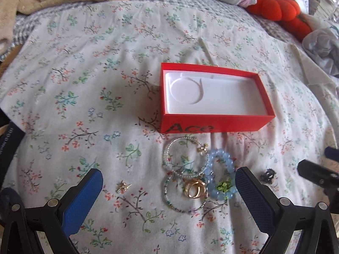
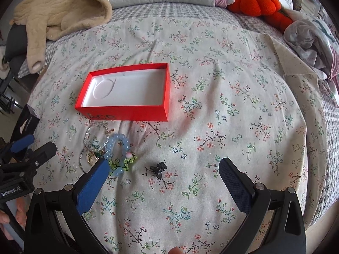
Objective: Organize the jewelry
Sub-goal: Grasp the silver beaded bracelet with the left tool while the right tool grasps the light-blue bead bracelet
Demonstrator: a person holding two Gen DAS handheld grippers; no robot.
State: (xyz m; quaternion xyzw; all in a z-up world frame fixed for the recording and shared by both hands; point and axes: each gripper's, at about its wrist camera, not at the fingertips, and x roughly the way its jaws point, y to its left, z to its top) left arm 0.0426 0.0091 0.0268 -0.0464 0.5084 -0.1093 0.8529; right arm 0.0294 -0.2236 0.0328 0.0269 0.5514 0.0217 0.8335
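A red open box (image 1: 211, 122) with a white liner lies on the floral bedspread; it also shows in the right wrist view (image 2: 127, 113). In front of it lies a pile of jewelry: a pearl bracelet (image 1: 169, 160), a blue bead bracelet (image 1: 220, 169) (image 2: 125, 141), gold rings (image 1: 196, 188), a green-bead bracelet (image 1: 167, 199). A small gold earring (image 1: 124, 186) lies to the left, a small black piece (image 2: 157, 167) (image 1: 268, 174) to the right. My left gripper (image 1: 169, 182) is open just before the pile. My right gripper (image 2: 163, 169) is open around the black piece.
A beige fleece blanket (image 2: 63, 12) lies at the back left, pillows and an orange pumpkin plush (image 2: 260, 4) at the back right. Crumpled grey cloth (image 2: 305, 33) lies at the far right. The bed edge falls away on the left (image 2: 31, 80).
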